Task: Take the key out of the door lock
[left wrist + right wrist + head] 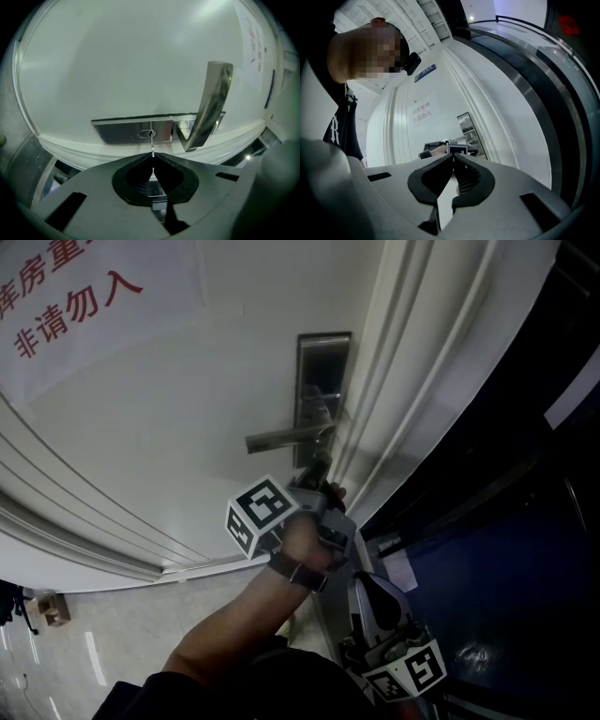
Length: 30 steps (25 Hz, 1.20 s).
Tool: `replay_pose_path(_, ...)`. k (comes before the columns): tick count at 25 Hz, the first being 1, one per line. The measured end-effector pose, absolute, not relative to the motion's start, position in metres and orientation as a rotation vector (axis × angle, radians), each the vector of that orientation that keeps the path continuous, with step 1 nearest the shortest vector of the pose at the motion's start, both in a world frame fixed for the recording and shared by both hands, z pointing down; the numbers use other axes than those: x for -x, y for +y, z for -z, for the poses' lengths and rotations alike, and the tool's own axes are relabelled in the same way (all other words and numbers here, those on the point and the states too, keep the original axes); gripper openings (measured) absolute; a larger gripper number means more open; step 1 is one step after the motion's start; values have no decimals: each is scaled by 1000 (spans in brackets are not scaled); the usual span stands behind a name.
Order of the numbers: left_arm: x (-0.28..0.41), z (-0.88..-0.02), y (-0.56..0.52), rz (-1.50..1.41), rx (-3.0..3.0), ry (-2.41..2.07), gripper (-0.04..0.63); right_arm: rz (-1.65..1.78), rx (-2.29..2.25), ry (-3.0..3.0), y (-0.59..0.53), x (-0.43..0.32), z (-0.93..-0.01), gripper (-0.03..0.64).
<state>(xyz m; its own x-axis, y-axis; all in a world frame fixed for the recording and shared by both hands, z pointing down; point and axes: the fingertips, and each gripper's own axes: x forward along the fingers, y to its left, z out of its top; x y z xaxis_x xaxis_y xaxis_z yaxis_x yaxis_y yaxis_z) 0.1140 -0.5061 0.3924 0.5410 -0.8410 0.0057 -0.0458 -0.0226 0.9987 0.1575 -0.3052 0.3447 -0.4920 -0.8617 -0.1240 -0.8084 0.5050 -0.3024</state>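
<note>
A thin metal key [153, 148] runs from the keyhole [149, 134] in the steel lock plate [122, 131] back to my left gripper [153, 156], whose jaws are shut on its near end. The key's tip still meets the keyhole. In the head view the left gripper [321, 482] sits just below the lever handle [286, 438] on the lock plate [324, 362]; the key itself is hidden there. My right gripper [367, 583] hangs lower, away from the lock, and is shut with nothing between its jaws [453, 156].
The lever handle [213, 103] sticks out just right of the keyhole. The white door carries a paper sign with red characters [66, 287]. The door frame [422, 381] runs along the lock's right, with a dark glass panel [525, 549] beyond. Tiled floor [122, 634] lies below.
</note>
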Motion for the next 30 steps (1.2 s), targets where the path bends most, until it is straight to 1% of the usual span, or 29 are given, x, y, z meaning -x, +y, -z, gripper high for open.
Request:
replay_pose_path(9,-115,-390,-481,733,-1511,-789,6,278,1424,2489,-282,-157,-339,15)
replay_pose_path(19,-122,-389,-414,658,-1627,-752,8,243,1394,2525,-248,-149,-331,15)
replay_pose_path(30,-117,-388,-359,675,-1614,-710,8,220,1420,2571,-206,-146,-331,14)
